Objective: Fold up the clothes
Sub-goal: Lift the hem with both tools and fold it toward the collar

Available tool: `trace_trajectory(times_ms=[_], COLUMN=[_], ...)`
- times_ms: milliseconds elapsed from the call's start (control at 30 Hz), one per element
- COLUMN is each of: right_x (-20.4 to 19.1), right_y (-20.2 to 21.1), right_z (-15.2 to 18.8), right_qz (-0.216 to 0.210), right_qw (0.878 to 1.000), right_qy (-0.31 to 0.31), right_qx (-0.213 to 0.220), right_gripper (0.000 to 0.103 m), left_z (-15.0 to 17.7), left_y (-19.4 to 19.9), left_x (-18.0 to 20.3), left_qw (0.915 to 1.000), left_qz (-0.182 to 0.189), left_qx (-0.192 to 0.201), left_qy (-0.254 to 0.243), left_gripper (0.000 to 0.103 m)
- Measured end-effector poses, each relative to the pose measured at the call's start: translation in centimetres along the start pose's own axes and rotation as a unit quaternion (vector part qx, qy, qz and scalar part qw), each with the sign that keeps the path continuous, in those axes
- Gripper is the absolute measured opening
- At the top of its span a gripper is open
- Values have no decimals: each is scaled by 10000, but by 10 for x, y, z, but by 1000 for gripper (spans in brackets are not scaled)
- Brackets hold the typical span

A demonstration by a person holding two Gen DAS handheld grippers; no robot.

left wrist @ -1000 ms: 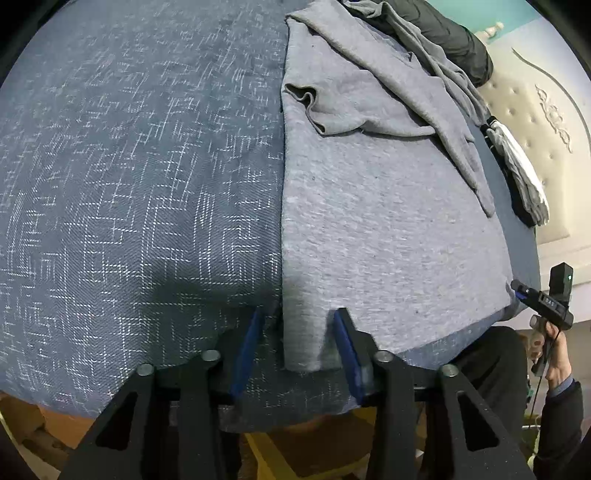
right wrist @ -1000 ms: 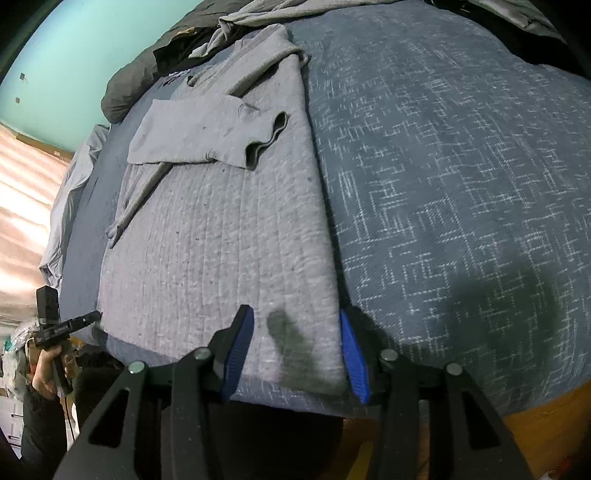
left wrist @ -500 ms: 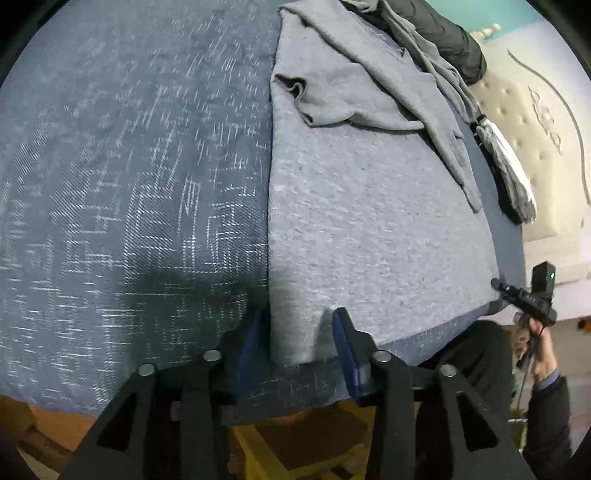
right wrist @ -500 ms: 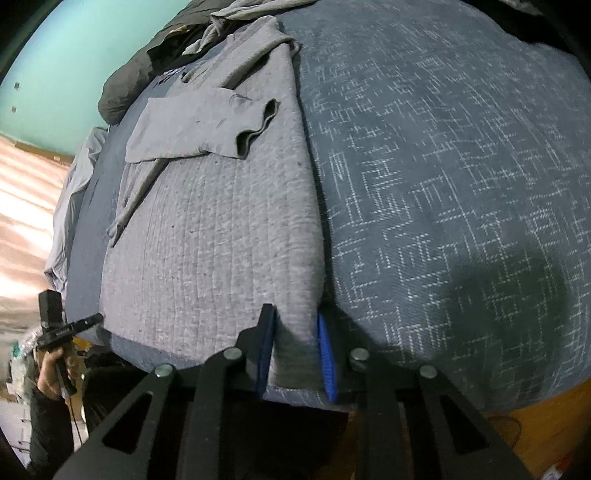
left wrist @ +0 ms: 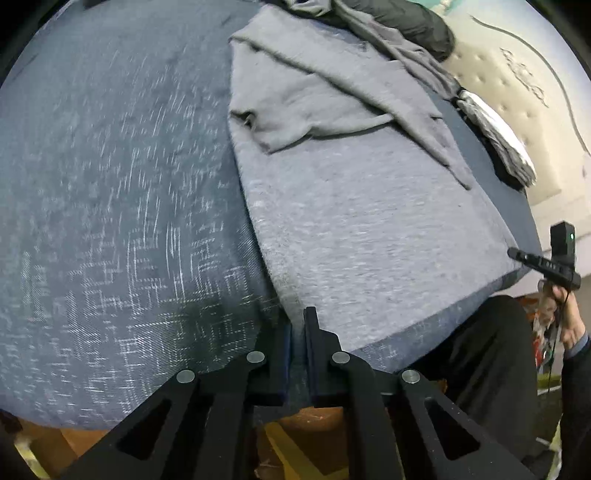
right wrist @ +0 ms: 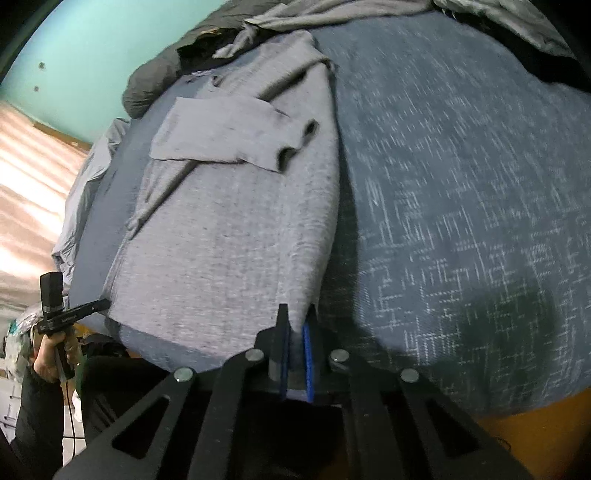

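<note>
A grey long-sleeved top [left wrist: 369, 221] lies flat on the bed, one sleeve [left wrist: 314, 110] folded across its chest. My left gripper [left wrist: 298, 325] pinches the hem's near left corner, jaws closing tight with cloth between the pads. In the right wrist view the same top [right wrist: 221, 240] stretches away, and my right gripper [right wrist: 295, 321] grips the hem's near right corner, its jaws closing with cloth pressed between the blue pads [right wrist: 306, 354]. Both corners are lifted slightly off the bed.
A blue patterned bedspread [left wrist: 110, 184] covers the bed. Dark and grey clothes [left wrist: 406, 22] are piled at the far end, and a striped item [left wrist: 495, 136] lies by the cream headboard [left wrist: 535, 92]. The person's dark trousers [left wrist: 487, 350] stand at the bed's edge.
Both grippers went from open around the hem corners to shut on them. The left has risen a little, lifting its corner off the bedspread.
</note>
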State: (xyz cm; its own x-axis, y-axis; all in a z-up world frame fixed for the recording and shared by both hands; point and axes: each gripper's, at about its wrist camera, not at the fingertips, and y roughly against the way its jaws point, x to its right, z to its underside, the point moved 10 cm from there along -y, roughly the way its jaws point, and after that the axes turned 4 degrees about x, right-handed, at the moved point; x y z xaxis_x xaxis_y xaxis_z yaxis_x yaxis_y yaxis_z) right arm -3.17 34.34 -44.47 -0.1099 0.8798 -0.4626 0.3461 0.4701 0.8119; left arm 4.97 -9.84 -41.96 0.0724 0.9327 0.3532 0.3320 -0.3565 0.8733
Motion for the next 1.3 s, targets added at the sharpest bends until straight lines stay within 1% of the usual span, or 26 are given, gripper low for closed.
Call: trace_trajectory(times_ms=[100,300,533,633,800,900,1000,1133,1300], right_x=[-10,-32,-59,-64,-71,-72,-73,-83,-96], right_y=[13,42,69,79,90,101,110,123,136], right_z=[-7,-16,-13,-5,8,22,33,45,48], right_qz=[-96,-260,-427,-501,-589,-620,-695,-732,-765], right_qw=[9998,9984,9956,9946,9931,9924,9925,9906,9877], right_qy=[90,396,653,746,892,977,932,1108,1330], right_qx=[119,321,521,520,477,409,366,333,293], right_gripper=[5,4,4,4,4,4,4,4,4], left_z=[-9,-24,-20,-19,-3,5,18,33,33], left_y=[15,54,92,101,115,119,128,141,147], left_x=[7,27,34,36,39,42,49,61,68], left_qw=[9999,9975,9940,9935,9921,9918,9909,9889,9878], left_qz=[3,29,99,125,124,115,143,192,222], left_qx=[105,473,749,802,790,765,726,700,734], left_qy=[-117,-530,-785,-800,-969,-1021,-1126,-1295,-1352], left_gripper=[6,6,5,5,5,5,5,5,5])
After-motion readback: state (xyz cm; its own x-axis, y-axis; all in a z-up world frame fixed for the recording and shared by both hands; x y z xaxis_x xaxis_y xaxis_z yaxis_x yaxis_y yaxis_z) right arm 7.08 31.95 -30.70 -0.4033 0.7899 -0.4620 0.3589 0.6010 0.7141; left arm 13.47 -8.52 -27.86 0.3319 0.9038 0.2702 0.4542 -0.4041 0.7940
